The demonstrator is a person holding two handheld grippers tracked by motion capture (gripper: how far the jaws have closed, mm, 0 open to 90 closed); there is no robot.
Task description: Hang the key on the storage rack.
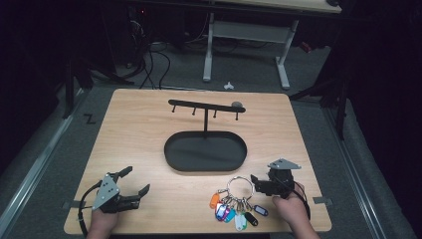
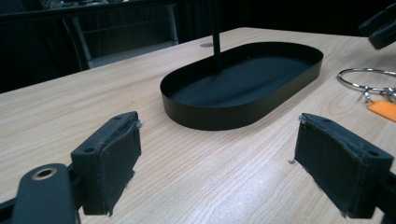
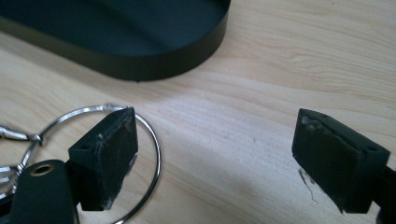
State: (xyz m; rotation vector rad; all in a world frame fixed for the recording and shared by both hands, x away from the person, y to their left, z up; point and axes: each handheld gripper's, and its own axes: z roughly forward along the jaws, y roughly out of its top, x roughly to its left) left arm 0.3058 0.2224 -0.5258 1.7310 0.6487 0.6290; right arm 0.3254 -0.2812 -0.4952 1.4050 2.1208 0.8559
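Wooden table, pale grain, dark room and cabling behind.

Item 1, nearest me: left gripper, resting at the near left corner in my left hand. Jaws spread wide, nothing between them; idle, by my reading.

Item 2: right gripper, near right, in my right hand. Jaws wide apart, holding nothing. In the right gripper view one jaw sits over the key ring's wire loop, the other well clear of it on bare wood.

Item 3: key ring, large metal hoop with a fan of coloured tags, lying flat just beside the right gripper.

Item 4: black oval tray, mid-table, empty, with an upright post carrying a hook bar farther back.

Step in hand, as I judge it: approach to pick up the ring, probably for hanging on the bar. Next I would need both jaws straddling the thin wire before closing; it lies flat and could slip.
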